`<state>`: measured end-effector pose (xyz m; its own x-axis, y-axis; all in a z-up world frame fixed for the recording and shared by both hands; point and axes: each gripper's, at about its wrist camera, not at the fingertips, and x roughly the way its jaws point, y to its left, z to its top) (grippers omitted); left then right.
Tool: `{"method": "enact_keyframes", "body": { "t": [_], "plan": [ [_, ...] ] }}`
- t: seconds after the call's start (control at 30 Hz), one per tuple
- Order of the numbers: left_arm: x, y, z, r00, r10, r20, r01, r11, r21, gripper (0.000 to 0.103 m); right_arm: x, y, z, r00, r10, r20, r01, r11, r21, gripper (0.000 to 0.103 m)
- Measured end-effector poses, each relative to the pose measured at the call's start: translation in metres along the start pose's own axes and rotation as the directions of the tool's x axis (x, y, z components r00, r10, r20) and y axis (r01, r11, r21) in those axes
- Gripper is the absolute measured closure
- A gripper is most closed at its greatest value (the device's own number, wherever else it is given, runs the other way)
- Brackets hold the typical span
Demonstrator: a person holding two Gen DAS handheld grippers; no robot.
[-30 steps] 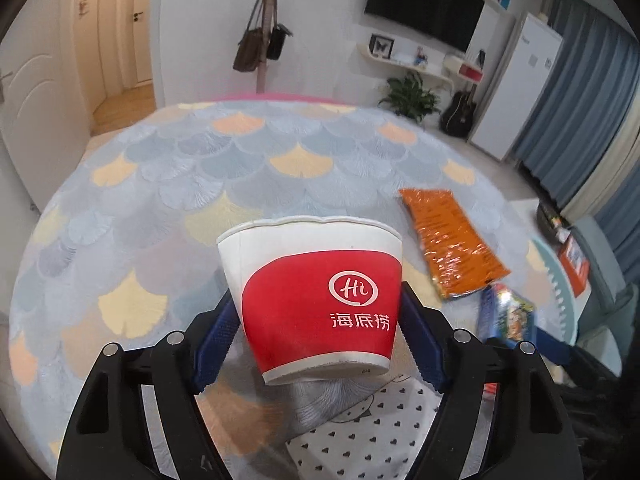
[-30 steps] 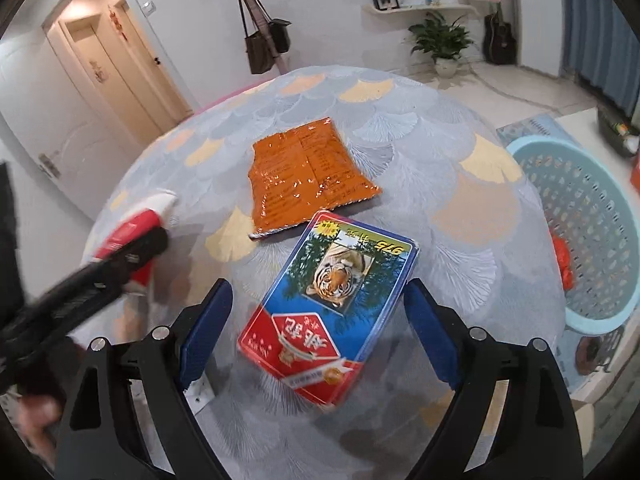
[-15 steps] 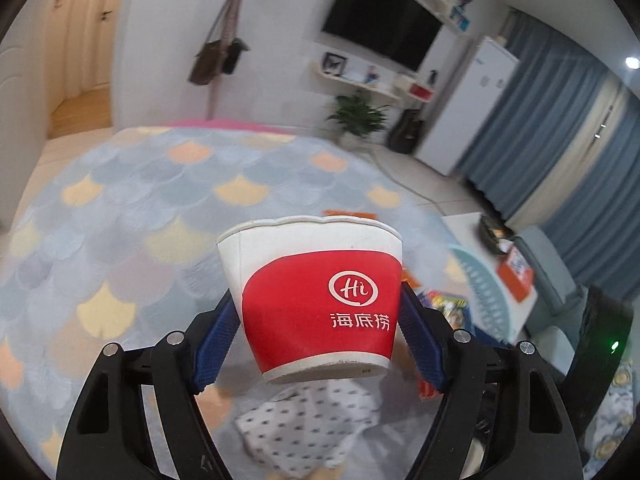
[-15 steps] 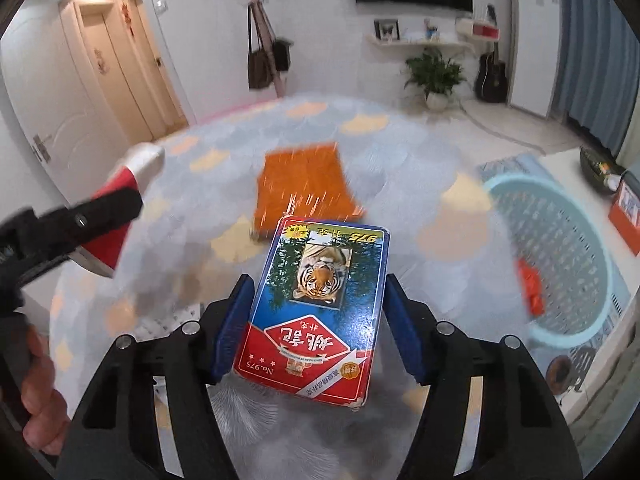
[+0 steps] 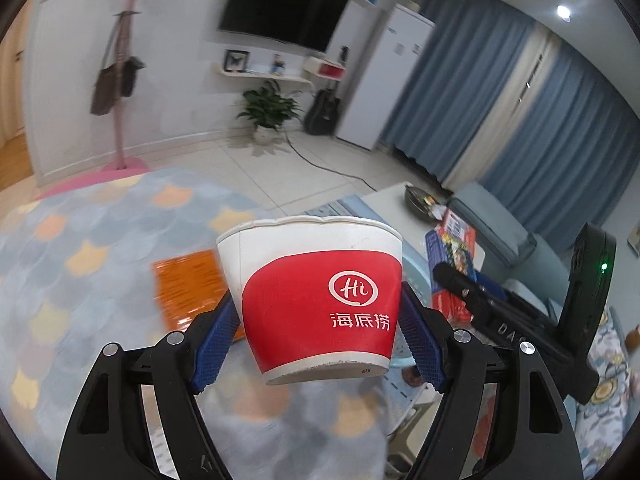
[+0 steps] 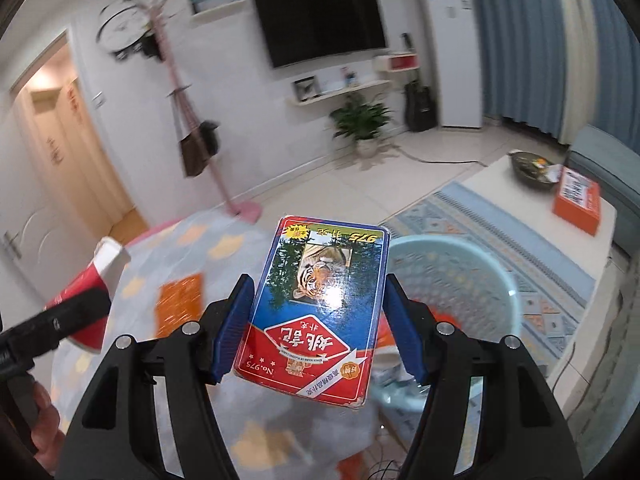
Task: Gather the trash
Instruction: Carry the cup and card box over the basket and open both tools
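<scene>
The red-and-white paper cup (image 5: 318, 300) sits clamped upright between the left gripper's (image 5: 320, 340) blue pads and the tiger-print card box (image 6: 316, 316) between the right gripper's (image 6: 316, 328), both now lifted off the scallop-patterned cloth (image 5: 80, 248), where the orange packet (image 5: 192, 288) stays, with the pale blue basket (image 6: 472, 280) open just past the box.

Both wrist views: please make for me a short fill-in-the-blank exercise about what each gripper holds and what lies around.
1. The left gripper is shut on a red and white paper ____.
2. The card box in the right gripper shows a ____.
3. The orange packet lies on the ____.
4. The light blue basket has walls full of small ____.

Missing words: cup; tiger; bed; holes
</scene>
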<state>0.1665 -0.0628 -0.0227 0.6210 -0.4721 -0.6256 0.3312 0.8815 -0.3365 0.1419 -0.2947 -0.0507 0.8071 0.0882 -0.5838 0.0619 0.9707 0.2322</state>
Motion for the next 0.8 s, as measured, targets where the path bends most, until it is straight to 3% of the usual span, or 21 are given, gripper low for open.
{"method": "enact_keyframes", "body": {
  "t": [0.3, 0.47, 0.63, 0.8],
  "plan": [
    [0.07, -0.058, 0.018, 0.996, 0.003, -0.089, 0.005, 0.996, 0.091, 0.029, 0.037, -0.067, 0.026, 0.996, -0.086, -0.024, 0.088, 0.993, 0.074, 0.041],
    [0.11, -0.082, 0.018, 0.99, 0.028, -0.139, -0.01, 0.992, 0.127, 0.029, 0.068, -0.098, 0.014, 0.99, -0.107, -0.097, 0.119, 0.984, 0.132, 0.041],
    [0.15, -0.093, 0.018, 0.97, -0.012, -0.242, 0.041, 0.992, 0.117, 0.028, 0.094, -0.119, 0.001, 0.975, -0.121, -0.185, 0.15, 0.977, 0.153, 0.041],
    [0.174, -0.101, 0.016, 0.963, 0.006, -0.27, 0.029, 0.992, 0.127, 0.027, 0.106, -0.134, -0.005, 0.965, -0.129, -0.227, 0.17, 0.97, 0.174, 0.039]
  ]
}}
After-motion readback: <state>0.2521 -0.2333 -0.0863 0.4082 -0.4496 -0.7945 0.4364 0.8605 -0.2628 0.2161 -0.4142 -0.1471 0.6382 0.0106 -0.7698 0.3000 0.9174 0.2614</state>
